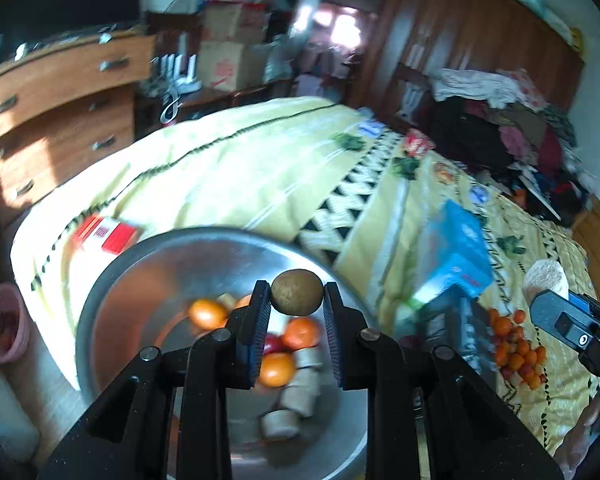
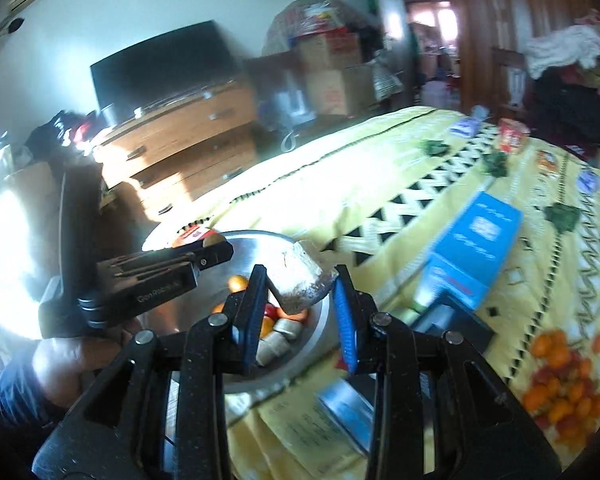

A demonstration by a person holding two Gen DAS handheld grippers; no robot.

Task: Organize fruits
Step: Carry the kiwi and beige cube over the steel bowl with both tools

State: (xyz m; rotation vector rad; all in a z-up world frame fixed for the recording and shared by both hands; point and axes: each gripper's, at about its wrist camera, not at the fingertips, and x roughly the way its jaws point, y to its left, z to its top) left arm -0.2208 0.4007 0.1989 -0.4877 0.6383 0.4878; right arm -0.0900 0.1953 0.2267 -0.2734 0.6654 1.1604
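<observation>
Grippers both loaded. My left gripper [image 1: 296, 300] is clenched on a round brown fruit [image 1: 297, 292], held over the steel bowl [image 1: 140, 272]. My right gripper [image 2: 300, 300] grips a pale cylindrical chunk [image 2: 304, 280] above the same bowl's rim. Bowl holds oranges [image 1: 276, 368] and more pale chunks [image 1: 298, 398]. Loose small orange and red fruits [image 2: 560, 380] sit on the yellow bedspread [image 1: 240, 168], beside a blue box [image 2: 472, 248].

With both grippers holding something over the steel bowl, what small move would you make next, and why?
Probably open the left gripper: its round brown fruit hangs over the steel bowl, which already holds orange fruits. The right gripper holds a pale cut piece at the rim.
</observation>
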